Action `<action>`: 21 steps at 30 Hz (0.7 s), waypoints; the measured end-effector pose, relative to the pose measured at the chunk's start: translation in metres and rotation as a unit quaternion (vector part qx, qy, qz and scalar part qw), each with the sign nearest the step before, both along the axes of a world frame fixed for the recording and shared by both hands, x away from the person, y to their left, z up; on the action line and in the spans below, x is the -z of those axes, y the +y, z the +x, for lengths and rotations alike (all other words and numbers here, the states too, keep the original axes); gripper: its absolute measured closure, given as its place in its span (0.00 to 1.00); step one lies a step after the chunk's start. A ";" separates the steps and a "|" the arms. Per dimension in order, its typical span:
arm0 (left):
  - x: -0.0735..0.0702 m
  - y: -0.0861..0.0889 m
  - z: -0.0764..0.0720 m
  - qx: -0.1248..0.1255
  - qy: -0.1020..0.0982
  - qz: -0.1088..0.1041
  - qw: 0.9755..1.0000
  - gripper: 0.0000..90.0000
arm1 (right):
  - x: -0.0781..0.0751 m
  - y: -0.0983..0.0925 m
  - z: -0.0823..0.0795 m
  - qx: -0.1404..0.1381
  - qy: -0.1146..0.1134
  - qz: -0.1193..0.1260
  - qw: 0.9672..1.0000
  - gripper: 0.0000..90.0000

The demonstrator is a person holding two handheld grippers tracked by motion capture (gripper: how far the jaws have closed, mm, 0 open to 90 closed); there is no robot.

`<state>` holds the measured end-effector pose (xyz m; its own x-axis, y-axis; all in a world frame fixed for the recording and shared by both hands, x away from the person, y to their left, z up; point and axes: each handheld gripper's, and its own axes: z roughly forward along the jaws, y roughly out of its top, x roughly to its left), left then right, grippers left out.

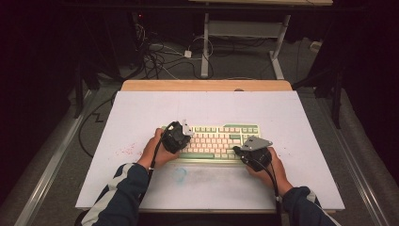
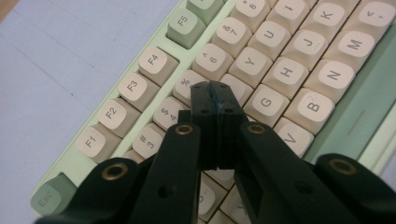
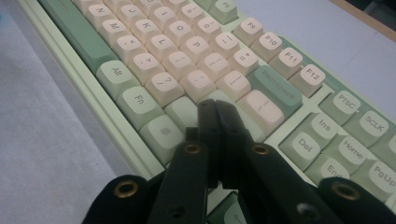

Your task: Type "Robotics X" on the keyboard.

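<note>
left gripper (image 2: 214, 95) jaws pressed together, nothing between them, tip over the keys around r/t/f, whether touching i can't tell. right gripper (image 3: 215, 112) same, jaws together and empty, tip over the pale green key below backspace. in the high view the left gripper (image 1: 177, 136) sits over the keyboard's left end, the right gripper (image 1: 254, 153) at its right front corner. mechanical keyboard (image 1: 214, 141) lies flat mid bench (image 1: 141, 108), long edge toward the person. judgement: rigid plastic case, moderately heavy, won't flex; keycaps are smooth, sprung and can pop off, so poke with closed tips only. to move it, grip the case end edges, not the keys. blue smudge (image 1: 179, 174) on the sheet in front.
</note>
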<state>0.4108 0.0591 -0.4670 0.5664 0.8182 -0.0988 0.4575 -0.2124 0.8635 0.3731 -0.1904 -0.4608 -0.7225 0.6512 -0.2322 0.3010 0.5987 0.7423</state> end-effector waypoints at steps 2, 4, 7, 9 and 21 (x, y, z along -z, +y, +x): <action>-0.004 0.001 -0.002 0.001 -0.011 -0.008 1.000 0.95 | 0.000 0.000 0.000 0.000 -0.001 -0.001 1.000 1.00; -0.008 0.003 -0.004 0.003 -0.019 -0.013 1.000 0.94 | 0.000 0.000 0.000 0.000 -0.001 -0.001 1.000 1.00; -0.012 0.005 -0.006 0.005 -0.025 -0.022 0.999 0.92 | 0.000 0.000 0.000 0.000 -0.002 -0.001 1.000 1.00; -0.016 0.008 -0.008 0.006 -0.034 -0.032 0.999 0.85 | 0.000 0.000 0.000 0.000 -0.002 -0.001 1.000 1.00; -0.023 0.037 -0.032 0.009 -0.095 -0.052 0.994 0.45 | -0.001 0.000 0.000 -0.001 -0.005 -0.004 1.000 1.00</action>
